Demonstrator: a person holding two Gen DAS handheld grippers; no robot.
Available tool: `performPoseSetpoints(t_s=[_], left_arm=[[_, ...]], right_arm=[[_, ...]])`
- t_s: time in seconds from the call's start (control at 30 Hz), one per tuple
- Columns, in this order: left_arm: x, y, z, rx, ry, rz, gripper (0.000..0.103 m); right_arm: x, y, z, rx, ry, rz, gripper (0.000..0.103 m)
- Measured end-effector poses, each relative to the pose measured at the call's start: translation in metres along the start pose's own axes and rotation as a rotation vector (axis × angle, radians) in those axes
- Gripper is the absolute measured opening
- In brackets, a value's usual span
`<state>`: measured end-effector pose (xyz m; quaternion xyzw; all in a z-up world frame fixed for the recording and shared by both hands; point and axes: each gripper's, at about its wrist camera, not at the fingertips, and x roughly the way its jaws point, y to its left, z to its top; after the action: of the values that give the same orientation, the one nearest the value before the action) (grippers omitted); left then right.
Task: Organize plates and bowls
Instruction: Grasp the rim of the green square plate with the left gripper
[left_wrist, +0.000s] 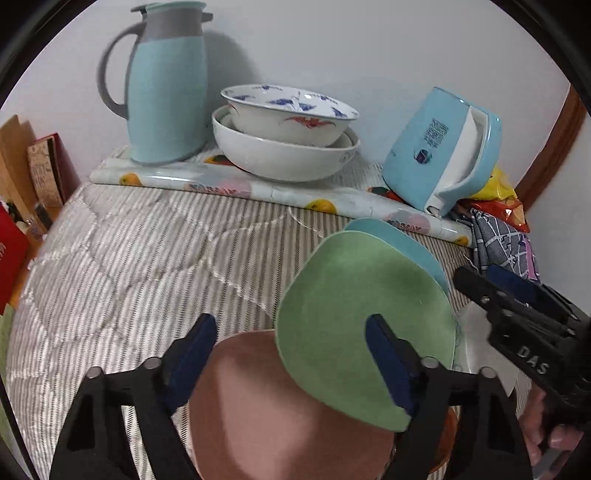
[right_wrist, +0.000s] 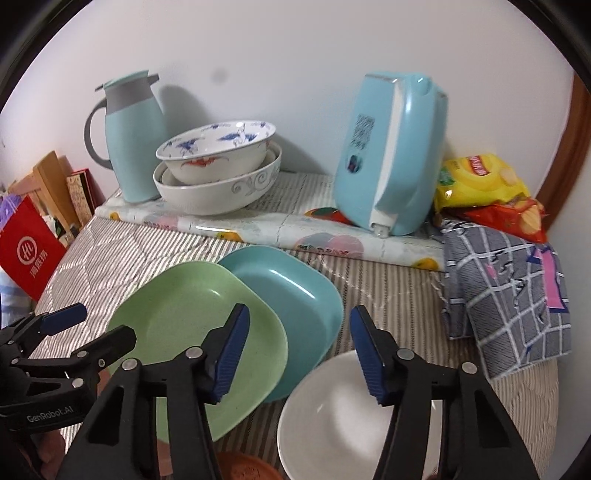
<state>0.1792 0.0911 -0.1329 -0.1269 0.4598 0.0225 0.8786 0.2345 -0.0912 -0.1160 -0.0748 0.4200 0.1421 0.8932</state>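
A green plate (left_wrist: 354, 314) (right_wrist: 192, 332) lies overlapping a teal plate (left_wrist: 402, 243) (right_wrist: 291, 295) on the striped bed cover. A pink plate (left_wrist: 280, 417) lies under the green plate's near edge. My left gripper (left_wrist: 291, 358) is open above the pink plate, its right finger over the green plate. It also shows in the right wrist view (right_wrist: 85, 325). My right gripper (right_wrist: 299, 350) is open and empty above a white bowl (right_wrist: 332, 417). It also shows in the left wrist view (left_wrist: 491, 280). Two stacked bowls (left_wrist: 284, 136) (right_wrist: 218, 173) stand at the back.
A light blue thermos jug (left_wrist: 166, 85) (right_wrist: 129, 140) and a tilted blue kettle (left_wrist: 439, 147) (right_wrist: 391, 155) stand at the back on a fruit-print mat (right_wrist: 280, 229). Snack bags (right_wrist: 484, 181) and a checked cloth (right_wrist: 509, 288) lie right. A red bag (right_wrist: 29, 247) stands left. An orange dish (right_wrist: 243, 465) shows at the near edge.
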Motion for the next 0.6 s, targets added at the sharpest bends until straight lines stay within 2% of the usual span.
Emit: performPoseSetpoints(t_s=[0.07, 0.13, 0.2, 0.3, 0.37, 0.43, 0.57, 0.6], left_arm=[[0.003, -0.002, 0.0, 0.009, 0.007, -0.006, 0.068], [0.006, -0.004, -0.001, 0.02, 0.009, 0.004, 0.066], [0.009, -0.002, -0.001, 0.016, 0.016, 0.005, 0.058], [0.015, 0.002, -0.001, 0.004, 0.034, -0.006, 0.05], [0.018, 0.004, -0.002, 0.009, 0.044, -0.005, 0.036], [0.02, 0.005, -0.002, 0.008, 0.049, -0.01, 0.029], [0.022, 0.007, -0.002, 0.017, 0.05, -0.014, 0.016], [0.022, 0.007, -0.002, 0.021, 0.049, -0.013, 0.016]], right_arm=[[0.006, 0.002, 0.0, -0.01, 0.01, 0.003, 0.055], [0.011, 0.005, 0.0, -0.023, 0.018, 0.01, 0.055], [0.018, 0.008, 0.001, -0.041, 0.028, 0.016, 0.052], [0.029, 0.012, 0.003, -0.061, 0.048, 0.016, 0.04], [0.034, 0.013, 0.003, -0.067, 0.062, 0.017, 0.035], [0.039, 0.015, 0.002, -0.071, 0.088, 0.019, 0.018], [0.043, 0.016, -0.004, -0.066, 0.107, 0.035, 0.011], [0.042, 0.016, -0.004, -0.064, 0.106, 0.037, 0.011]])
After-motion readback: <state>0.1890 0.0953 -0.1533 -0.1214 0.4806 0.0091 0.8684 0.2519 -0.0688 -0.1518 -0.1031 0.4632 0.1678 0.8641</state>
